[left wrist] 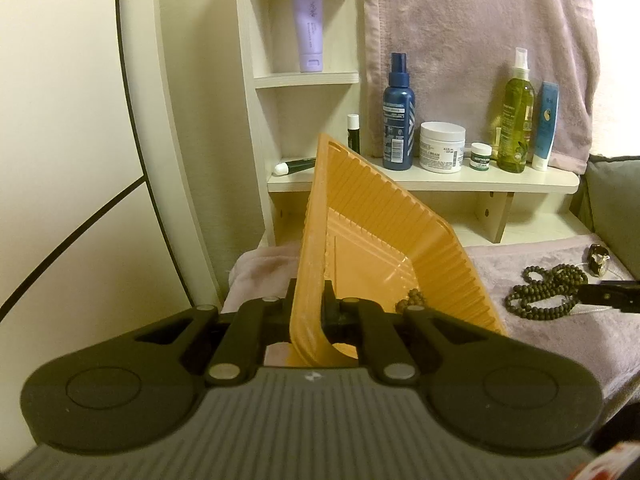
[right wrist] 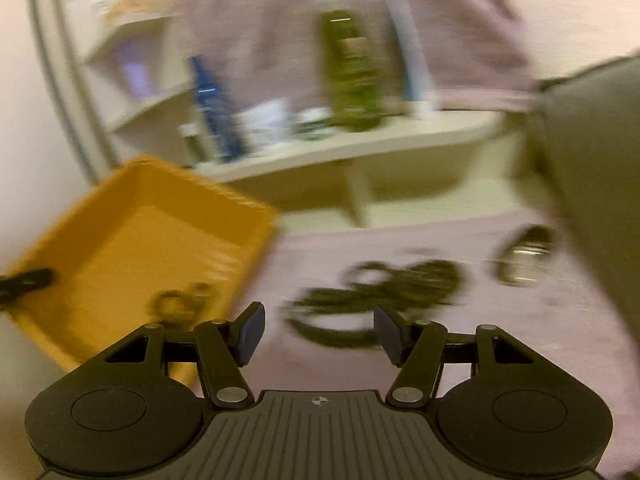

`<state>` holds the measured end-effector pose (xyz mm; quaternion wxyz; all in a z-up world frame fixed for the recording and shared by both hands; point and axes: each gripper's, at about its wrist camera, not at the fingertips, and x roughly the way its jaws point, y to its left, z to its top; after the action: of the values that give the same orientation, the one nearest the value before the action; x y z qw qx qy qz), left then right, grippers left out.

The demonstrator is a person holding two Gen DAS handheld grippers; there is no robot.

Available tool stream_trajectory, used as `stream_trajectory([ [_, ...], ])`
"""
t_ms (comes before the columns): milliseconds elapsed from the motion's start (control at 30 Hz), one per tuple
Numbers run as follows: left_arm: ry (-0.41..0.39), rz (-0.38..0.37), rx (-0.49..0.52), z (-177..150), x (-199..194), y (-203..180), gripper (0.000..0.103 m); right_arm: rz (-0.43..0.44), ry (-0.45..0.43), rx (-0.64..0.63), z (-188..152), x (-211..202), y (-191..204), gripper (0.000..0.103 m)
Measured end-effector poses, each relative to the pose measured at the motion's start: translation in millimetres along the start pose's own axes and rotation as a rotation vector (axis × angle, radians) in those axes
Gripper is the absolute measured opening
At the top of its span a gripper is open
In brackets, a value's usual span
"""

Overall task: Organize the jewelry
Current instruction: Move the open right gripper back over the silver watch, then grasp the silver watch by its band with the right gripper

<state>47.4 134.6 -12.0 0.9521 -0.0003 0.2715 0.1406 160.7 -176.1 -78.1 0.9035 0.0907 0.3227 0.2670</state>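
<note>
While tilted downward, left tongs [left wrist: 308, 300] pinching orange tray [left wrist: 384, 232] wall, right tongs [right wrist: 318, 334] spread, empty.

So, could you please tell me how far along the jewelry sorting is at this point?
Done: one small beaded piece already lies in the orange tray. In hand: the left tool is shut on the tray's rim, holding it tilted; the right tool is open and empty. Left: the long bead necklace and a watch-like piece remain on the pink cloth.

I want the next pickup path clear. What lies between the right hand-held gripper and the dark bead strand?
Only bare pink cloth, in the right wrist view, separates the open right hand-held gripper from the bead strand.
</note>
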Motion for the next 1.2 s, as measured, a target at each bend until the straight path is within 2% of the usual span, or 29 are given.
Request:
stream_trajectory([
  [133,0.002,0.001,0.004,1,0,0,0.007,-0.142,-0.011,0.032,-3,-9,-37,0.060],
  [300,0.004,0.005,0.009,2,-1,-2,0.007,-0.245,-0.037,0.038,3,-14,-71,0.060],
  [667,0.011,0.013,0.020,3,0,-4,0.007,-0.298,-0.009,-0.185,16,25,-78,0.060],
  [933,0.015,0.017,0.021,3,0,-3,0.007,-0.331,0.018,-0.237,18,52,-80,0.060],
  [1000,0.015,0.017,0.021,3,0,-3,0.007,-0.337,0.018,-0.234,17,55,-80,0.057],
  [1067,0.015,0.016,0.020,3,0,-3,0.007,-0.347,0.017,-0.232,16,55,-80,0.040],
  [1100,0.015,0.016,0.021,3,0,-3,0.007,-0.342,0.016,-0.226,16,55,-81,0.037],
  [1200,0.015,0.016,0.022,3,1,-4,0.007,-0.336,0.011,-0.225,15,51,-81,0.035],
])
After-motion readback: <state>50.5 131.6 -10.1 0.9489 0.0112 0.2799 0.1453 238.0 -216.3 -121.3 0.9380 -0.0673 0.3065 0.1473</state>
